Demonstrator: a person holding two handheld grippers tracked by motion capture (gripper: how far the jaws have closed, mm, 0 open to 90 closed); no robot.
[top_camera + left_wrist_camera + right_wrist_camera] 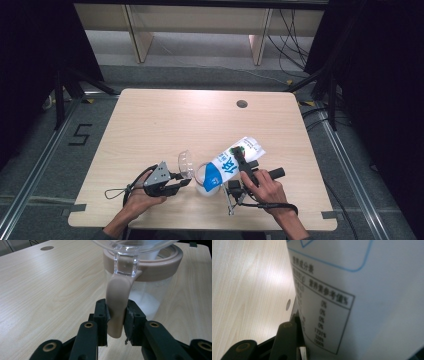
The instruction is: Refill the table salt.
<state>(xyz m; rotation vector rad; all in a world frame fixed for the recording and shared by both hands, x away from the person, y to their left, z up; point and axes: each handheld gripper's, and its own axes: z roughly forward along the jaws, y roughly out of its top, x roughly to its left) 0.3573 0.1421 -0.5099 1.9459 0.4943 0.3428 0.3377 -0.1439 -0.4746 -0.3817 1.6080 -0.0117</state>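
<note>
A clear jar (pixel 204 189) with a beige rim (pixel 160 265) stands near the table's front edge, its clear lid (pixel 186 164) flipped up. White powder (pixel 147 302) lies in its bottom. My left gripper (pixel 117 315) is shut on the jar's beige handle (pixel 117 297), with both pads pressed on its sides. In the high view the left gripper (pixel 184 182) comes at the jar from the left. A white and blue carton (pixel 232 165) is tilted with its lower end over the jar's mouth. My right gripper (pixel 245 160) is shut on that carton (pixel 362 290), one black finger (pixel 287 337) pressed against its printed side.
The light wooden table (pixel 165 120) has a round cable hole (pixel 242 104) at the back right. Cables trail from both grippers near the front edge. Dark curtains and metal floor rails flank the table.
</note>
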